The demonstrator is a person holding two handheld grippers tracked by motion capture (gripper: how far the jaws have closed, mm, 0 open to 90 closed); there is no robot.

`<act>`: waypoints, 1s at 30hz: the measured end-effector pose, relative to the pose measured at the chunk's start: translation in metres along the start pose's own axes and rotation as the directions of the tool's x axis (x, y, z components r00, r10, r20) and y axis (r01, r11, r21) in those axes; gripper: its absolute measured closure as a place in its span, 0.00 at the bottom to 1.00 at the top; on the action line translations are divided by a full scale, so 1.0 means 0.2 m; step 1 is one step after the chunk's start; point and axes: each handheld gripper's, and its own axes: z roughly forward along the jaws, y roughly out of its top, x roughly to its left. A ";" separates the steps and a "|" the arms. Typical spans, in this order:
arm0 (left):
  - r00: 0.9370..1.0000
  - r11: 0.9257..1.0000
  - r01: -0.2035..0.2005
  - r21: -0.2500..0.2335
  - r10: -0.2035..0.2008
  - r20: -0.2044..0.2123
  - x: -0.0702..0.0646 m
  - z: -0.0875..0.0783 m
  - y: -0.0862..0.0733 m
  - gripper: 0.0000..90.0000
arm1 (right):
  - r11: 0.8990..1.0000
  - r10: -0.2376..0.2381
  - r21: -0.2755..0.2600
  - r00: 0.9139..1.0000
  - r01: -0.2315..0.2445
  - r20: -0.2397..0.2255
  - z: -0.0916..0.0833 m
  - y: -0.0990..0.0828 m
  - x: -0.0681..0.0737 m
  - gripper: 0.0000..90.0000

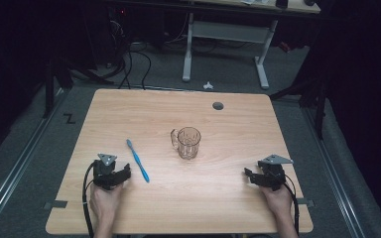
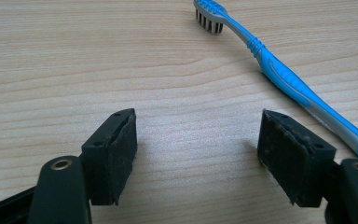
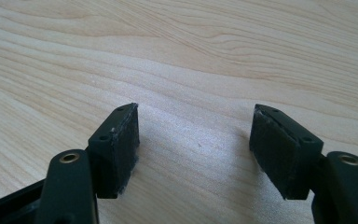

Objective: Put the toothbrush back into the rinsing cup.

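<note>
Left gripper view: left gripper [image 2: 196,149] gapes beside a ribbed blue toothbrush [image 2: 279,77]; right gripper [image 3: 193,144] gapes over grainy wood [image 3: 214,56].

High view overhead facing forward, both gripper views close above table [image 1: 178,198]

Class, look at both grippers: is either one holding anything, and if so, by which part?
Nothing is held. The left gripper is open over bare table, with the blue toothbrush lying beside it, untouched. The right gripper is open too, with only wood between its fingers.
</note>
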 end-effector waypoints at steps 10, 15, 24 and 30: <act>1.000 0.999 0.012 0.048 -0.012 -0.003 -0.01 0.00 0.03 0.35 | 1.000 0.002 0.000 1.000 -0.002 -0.001 0.00 0.00 0.00 0.37; 1.000 0.998 0.006 0.063 -0.007 0.015 -0.02 -0.02 0.03 0.36 | 1.000 0.002 0.000 1.000 -0.002 -0.001 0.00 0.00 0.00 0.37; 1.000 0.998 -0.019 0.052 0.018 0.012 -0.06 -0.04 0.01 0.39 | 1.000 0.002 -0.001 1.000 -0.002 -0.002 0.00 0.00 0.00 0.37; 0.999 0.999 -0.037 0.037 0.036 0.015 -0.09 -0.05 0.00 0.40 | 1.000 0.002 0.000 1.000 -0.002 -0.001 0.00 0.00 0.00 0.37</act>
